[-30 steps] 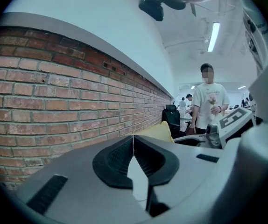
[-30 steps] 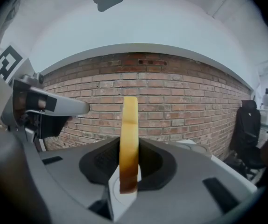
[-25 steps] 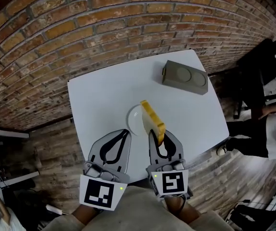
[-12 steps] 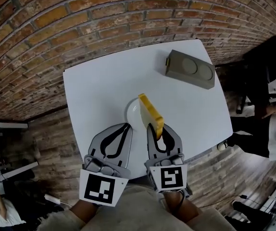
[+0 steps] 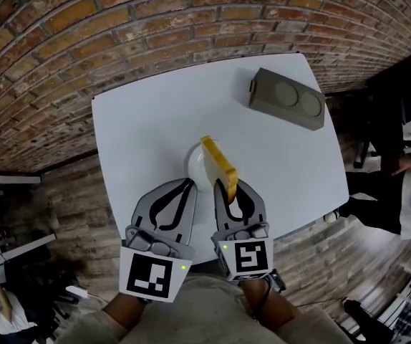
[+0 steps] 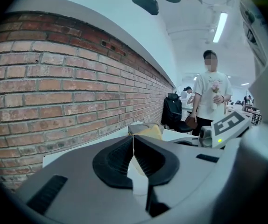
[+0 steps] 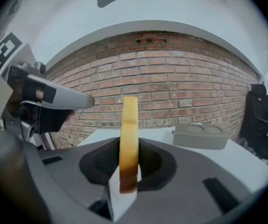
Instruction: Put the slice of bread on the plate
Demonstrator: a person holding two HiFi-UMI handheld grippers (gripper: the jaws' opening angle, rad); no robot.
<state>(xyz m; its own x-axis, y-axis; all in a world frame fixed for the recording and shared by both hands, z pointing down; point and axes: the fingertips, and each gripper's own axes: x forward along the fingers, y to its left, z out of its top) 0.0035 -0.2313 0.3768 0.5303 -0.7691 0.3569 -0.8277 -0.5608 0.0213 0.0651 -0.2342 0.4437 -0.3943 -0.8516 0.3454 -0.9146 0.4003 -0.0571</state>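
The right gripper (image 5: 227, 189) pinches the slice of bread (image 5: 217, 163) by one end, so the bread stands up on its thin side. The bread hangs over the white plate (image 5: 195, 169) on the white table (image 5: 148, 120). The left gripper (image 5: 188, 186) is closed with nothing in it, just beside the plate. A grey box (image 5: 286, 99) sits near the far corner.

The right hand-held gripper (image 7: 128, 171) clamps a slice of bread (image 7: 129, 125) upright, a grey box (image 7: 201, 135) on the table (image 7: 253, 162) beyond.
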